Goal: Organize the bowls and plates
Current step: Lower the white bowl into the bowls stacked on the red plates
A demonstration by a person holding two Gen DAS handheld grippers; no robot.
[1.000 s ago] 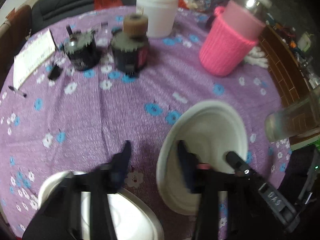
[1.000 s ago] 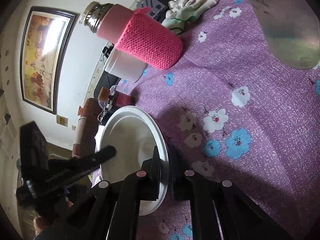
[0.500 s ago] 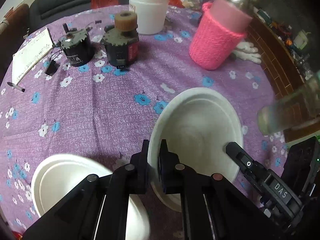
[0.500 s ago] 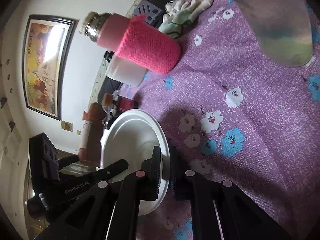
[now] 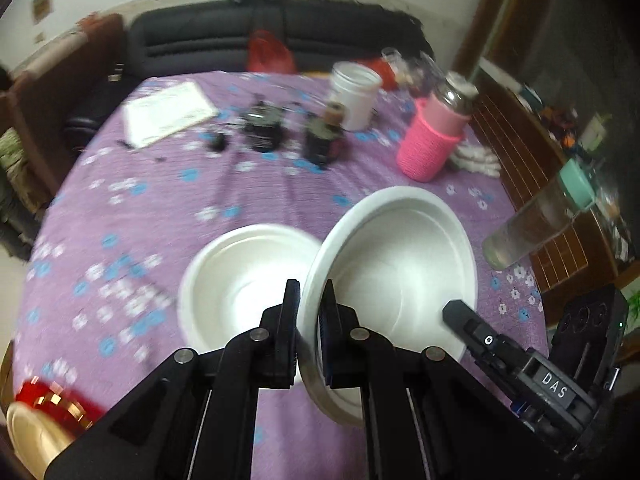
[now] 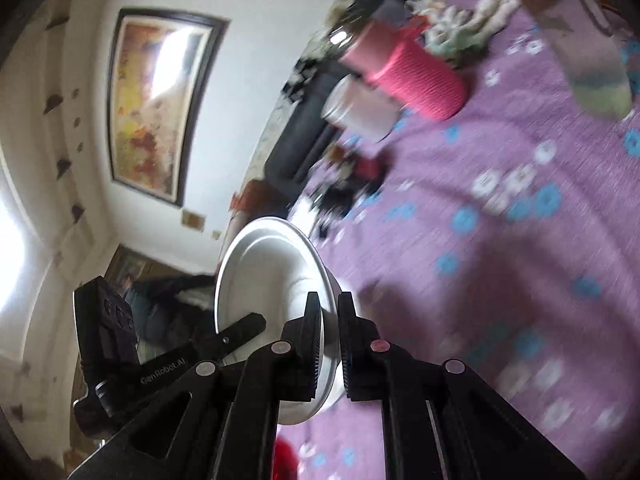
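Observation:
My left gripper is shut on the near rim of a white bowl and holds it tilted above the purple flowered tablecloth. My right gripper is shut on the opposite rim of the same bowl, which shows lifted off the table in the right wrist view. A second white bowl sits on the cloth just left of the held one. The right gripper's body shows at the lower right of the left wrist view.
A pink knit-sleeved bottle, a white jar, two dark gadgets and a paper pad stand at the far side. A clear bottle with a teal lid is at the right edge. A red-and-gold object is near left.
Both grippers have lifted the bowl off the table and carried it up and toward the second bowl. The left gripper closed on the rim about a second ago.

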